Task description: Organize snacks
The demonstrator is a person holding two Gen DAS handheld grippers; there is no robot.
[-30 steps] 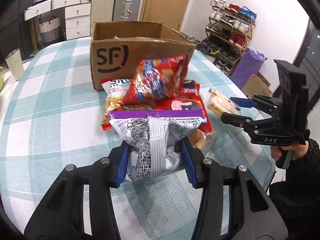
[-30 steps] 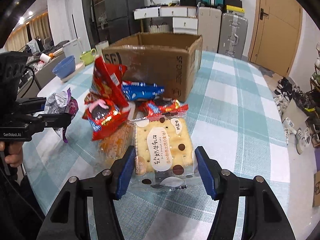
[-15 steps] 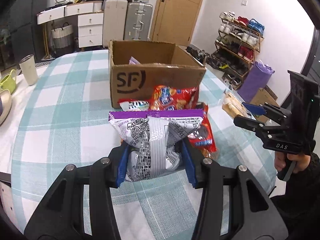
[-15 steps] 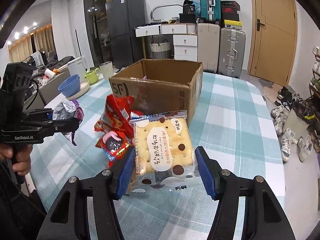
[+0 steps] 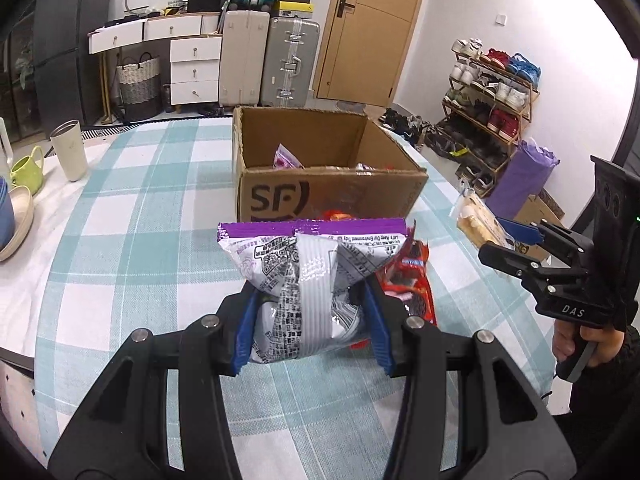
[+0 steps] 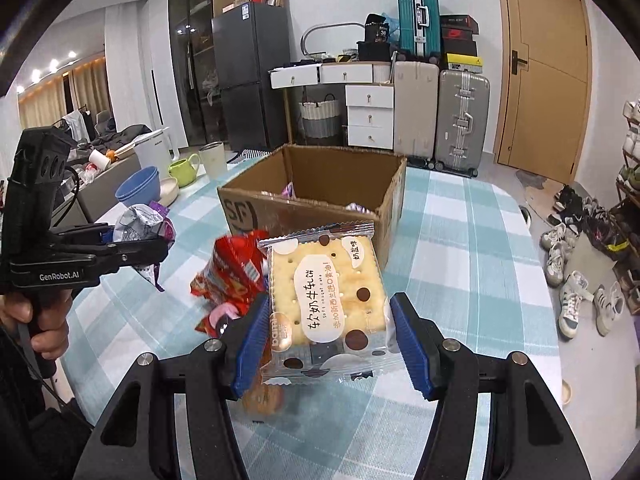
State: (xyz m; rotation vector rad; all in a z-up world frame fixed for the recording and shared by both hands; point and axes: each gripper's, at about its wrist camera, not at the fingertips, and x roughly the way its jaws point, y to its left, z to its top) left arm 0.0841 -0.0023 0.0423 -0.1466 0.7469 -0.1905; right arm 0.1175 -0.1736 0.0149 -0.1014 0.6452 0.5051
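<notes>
My left gripper (image 5: 312, 328) is shut on a silver snack bag with a purple top seal (image 5: 308, 276), held above the checked tablecloth. My right gripper (image 6: 328, 340) is shut on a clear pack of cracker nougat cake (image 6: 326, 304), also lifted. Ahead of both stands an open cardboard box (image 5: 328, 196) marked SF, with a few snack packs inside. Red snack bags (image 5: 412, 284) lie on the table in front of the box. In the left wrist view the right gripper (image 5: 504, 240) hangs at the right with the cracker pack (image 5: 476, 224). The right wrist view shows the left gripper (image 6: 156, 240) with the silver bag (image 6: 140, 220).
A tumbler (image 5: 70, 150), a green mug (image 5: 28, 168) and stacked bowls (image 5: 12, 216) stand at the table's left edge. Beyond the table are suitcases (image 5: 292, 62), white drawers (image 5: 194, 70), a door and a shoe rack (image 5: 492, 92). A person's hand (image 6: 44, 320) holds the left gripper's handle.
Both grippers have risen with their packs. The pile of red bags and the box now sit lower in each view, and the inside of the box has come into sight.
</notes>
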